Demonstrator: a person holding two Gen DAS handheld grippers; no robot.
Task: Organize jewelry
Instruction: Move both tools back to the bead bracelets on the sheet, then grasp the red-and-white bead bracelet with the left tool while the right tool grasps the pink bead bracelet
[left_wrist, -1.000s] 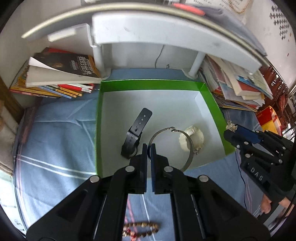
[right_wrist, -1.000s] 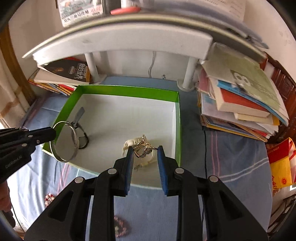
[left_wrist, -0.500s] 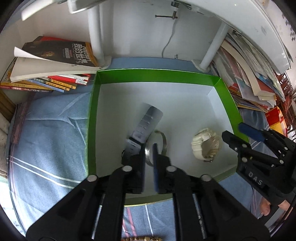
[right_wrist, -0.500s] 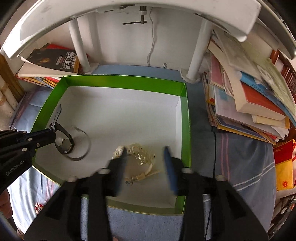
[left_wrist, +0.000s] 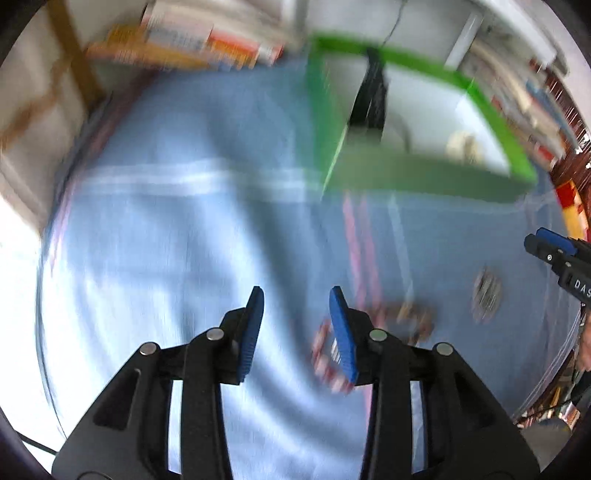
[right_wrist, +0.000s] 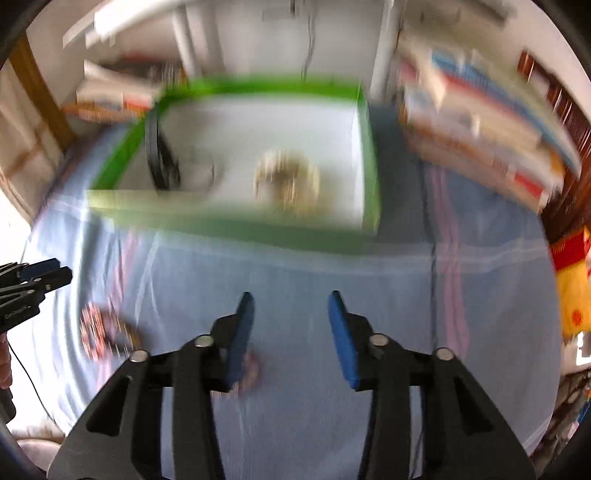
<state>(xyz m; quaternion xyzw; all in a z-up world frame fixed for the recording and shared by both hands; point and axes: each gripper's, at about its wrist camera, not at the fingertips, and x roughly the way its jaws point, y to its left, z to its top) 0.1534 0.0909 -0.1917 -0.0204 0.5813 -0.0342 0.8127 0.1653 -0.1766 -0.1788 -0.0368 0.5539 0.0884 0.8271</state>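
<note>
Both grippers pulled back from the green box (right_wrist: 236, 229) w/ fingers spread wide, empty — bangle and charm dropped inside. Beaded bracelet (left_wrist: 332, 354) waits lower center by left gripper (left_wrist: 296, 325); right gripper (right_wrist: 291, 332) hovers nearby.

Bare blue cloth (right_wrist: 295, 280) lies open before the green box (right_wrist: 236, 225).
</note>
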